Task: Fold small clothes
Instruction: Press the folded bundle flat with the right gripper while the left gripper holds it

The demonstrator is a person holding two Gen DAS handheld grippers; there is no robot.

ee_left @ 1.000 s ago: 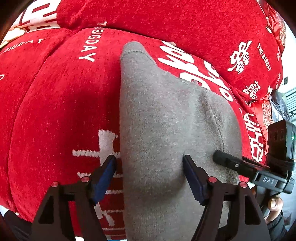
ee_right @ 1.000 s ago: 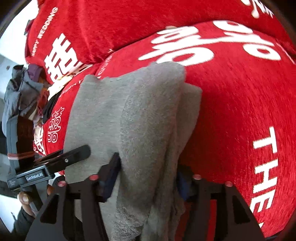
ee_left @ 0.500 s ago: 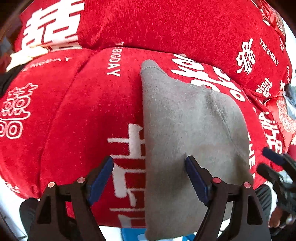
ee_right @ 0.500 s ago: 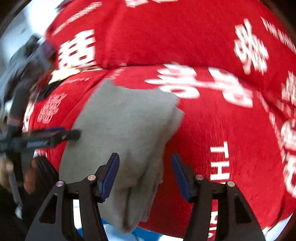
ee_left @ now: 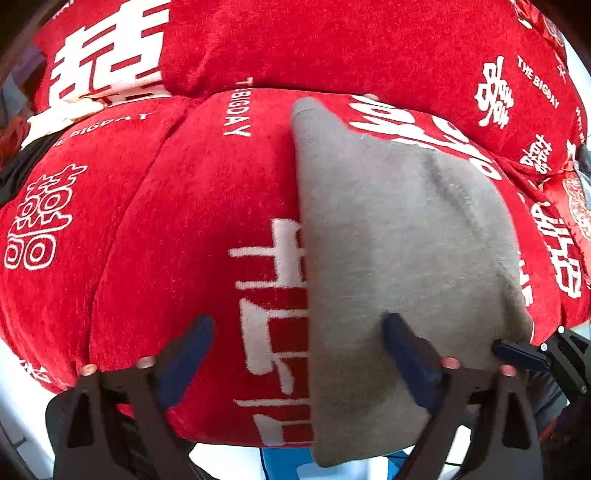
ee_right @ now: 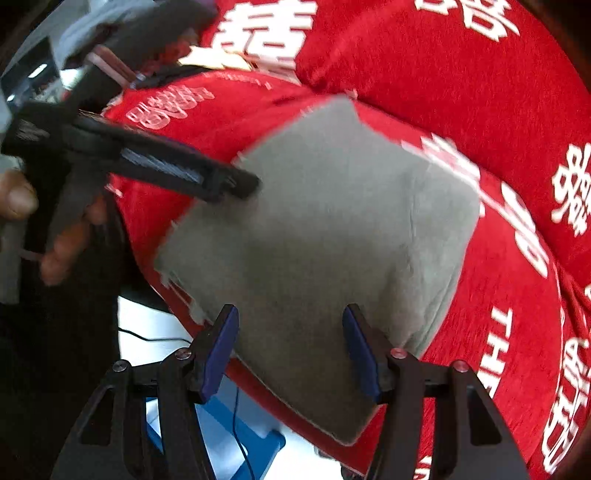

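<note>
A folded grey garment (ee_left: pixel 399 236) lies on a red cushion (ee_left: pixel 177 206) with white lettering; its near end hangs over the cushion's front edge. It also shows in the right wrist view (ee_right: pixel 325 236). My left gripper (ee_left: pixel 295 354) is open and empty, above the garment's left edge near the cushion front. My right gripper (ee_right: pixel 290 347) is open and empty, above the garment's near end. The left gripper's fingers (ee_right: pixel 221 181) reach in from the left in the right wrist view, over the garment's left edge.
A red backrest cushion (ee_left: pixel 332 44) rises behind the seat. Dark and pale clothes (ee_right: pixel 140 33) are piled at the far left. A white floor with a blue object (ee_right: pixel 243 439) and a thin cable lies below the cushion's front edge.
My right gripper has opened and let go of the grey garment, then drawn back. The garment now lies flat and folded. My left gripper has pulled back toward the cushion's front edge.
</note>
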